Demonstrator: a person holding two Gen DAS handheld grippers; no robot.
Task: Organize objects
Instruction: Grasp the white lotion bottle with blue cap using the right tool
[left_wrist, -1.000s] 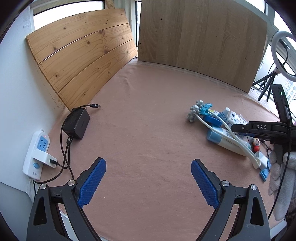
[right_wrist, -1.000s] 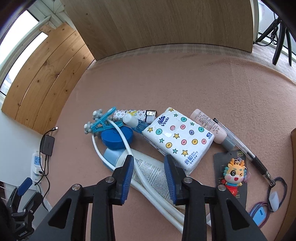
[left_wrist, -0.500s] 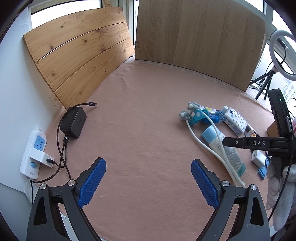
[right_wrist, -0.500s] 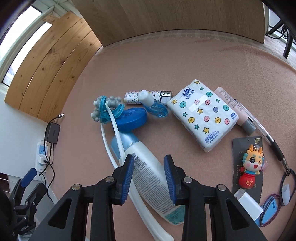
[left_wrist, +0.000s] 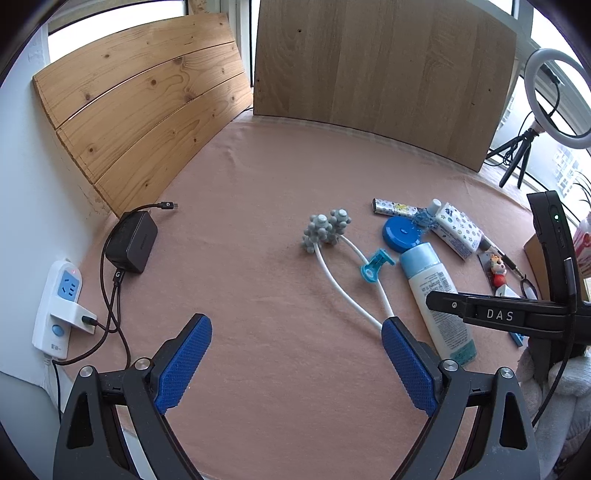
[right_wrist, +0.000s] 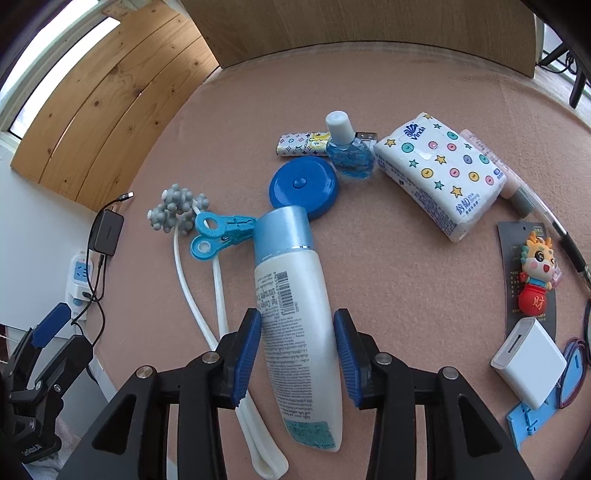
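A: Where's the white plastic lotion bottle with the blue cap (right_wrist: 291, 295)?

B: Lying on the pink cloth (right_wrist: 388, 266), between the right gripper (right_wrist: 297, 354)'s widening, non-pressing pads.

A: Nearby?

B: A blue clip (right_wrist: 218, 236) touches its cap; the left gripper (left_wrist: 295, 365) gapes empty.

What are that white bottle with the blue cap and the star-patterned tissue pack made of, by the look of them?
The bottle looks like smooth, slightly glossy plastic: it carries soft highlights and text printed straight on its body, and its cap has a satiny blue sheen. The tissue pack seems wrapped in thin plastic film: the printed surface wrinkles and glints at the edges. Its contents, presumably paper, are hidden.
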